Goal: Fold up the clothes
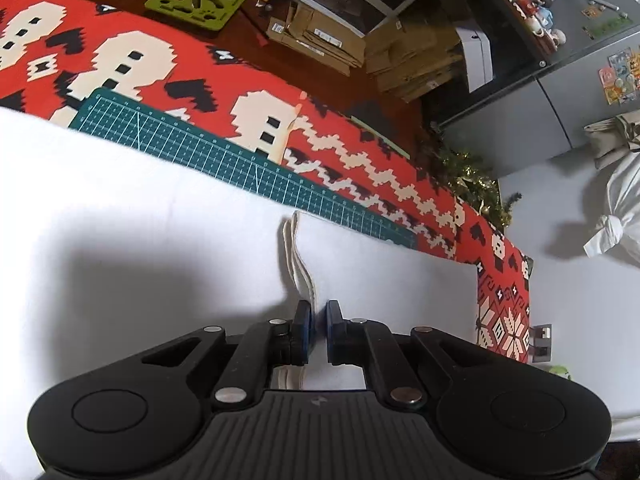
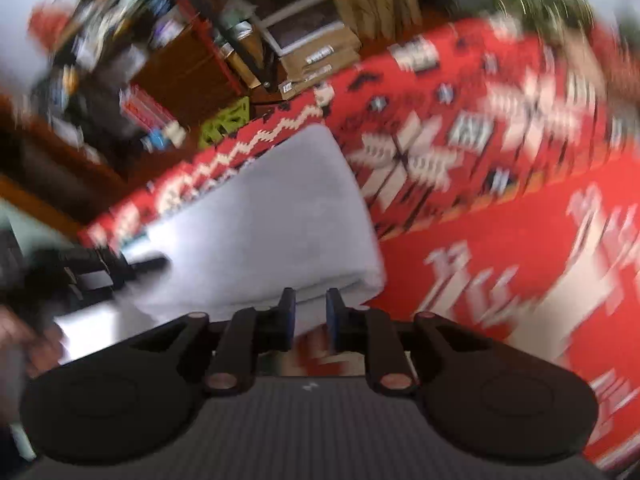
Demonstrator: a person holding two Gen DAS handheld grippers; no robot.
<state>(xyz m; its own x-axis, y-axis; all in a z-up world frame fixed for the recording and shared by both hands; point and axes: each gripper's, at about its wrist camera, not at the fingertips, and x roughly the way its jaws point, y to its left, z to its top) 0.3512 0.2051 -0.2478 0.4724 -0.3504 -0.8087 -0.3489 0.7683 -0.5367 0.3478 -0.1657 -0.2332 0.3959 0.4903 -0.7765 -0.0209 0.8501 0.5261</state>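
Observation:
A white cloth (image 1: 160, 216) covers most of the table in the left wrist view. Its stitched hem (image 1: 302, 264) runs straight down into my left gripper (image 1: 318, 332), whose blue pads are shut on it. The right wrist view is smeared by motion. There the white cloth (image 2: 260, 220) lies folded in layers on the red tablecloth (image 2: 500, 248). My right gripper (image 2: 311, 316) hovers at the cloth's near edge with its pads apart. White cloth shows in the gap, and the pads do not press on it.
A green cutting mat (image 1: 240, 156) lies on the red patterned tablecloth (image 1: 360, 152) beyond the cloth. Past the table are a lime-green plastic grid (image 1: 196, 0), cardboard boxes (image 1: 320, 36), a grey fridge (image 1: 580, 92) and tinsel (image 1: 472, 176). A person's hand (image 2: 24, 344) shows at lower left.

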